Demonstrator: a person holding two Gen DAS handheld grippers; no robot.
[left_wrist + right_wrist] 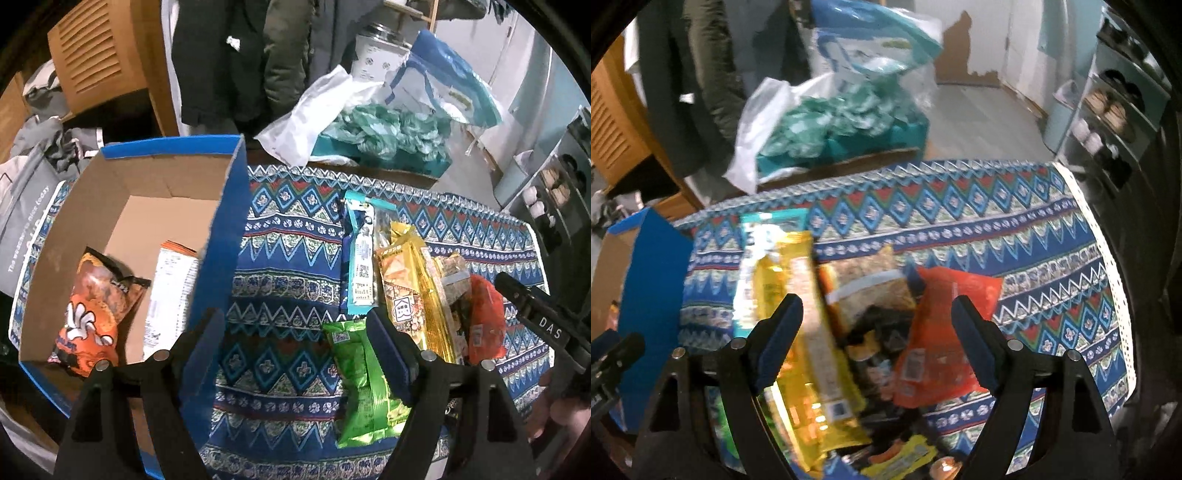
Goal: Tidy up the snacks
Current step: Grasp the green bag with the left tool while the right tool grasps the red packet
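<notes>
A blue cardboard box (236, 206) stands on the left of the patterned cloth, with an orange snack bag (92, 317) and a white packet (170, 291) lying inside. My left gripper (295, 332) hangs open over bare cloth beside the box wall, its right finger over a green packet (358, 384). To the right lie a blue-white packet (360, 266), a gold packet (410, 291) and a red packet (484, 321). My right gripper (877, 314) is open above this pile, with the gold packet (801, 332), a brown cereal bag (871, 284) and the red packet (942, 339) below its fingers, none gripped.
The tablecloth (1052, 258) ends at a white lace edge on the right. Behind the table sit a teal box with plastic bags (384, 136), hanging coats (236, 59) and a wooden cabinet (96, 51). A shelf unit (1115, 110) stands at the far right.
</notes>
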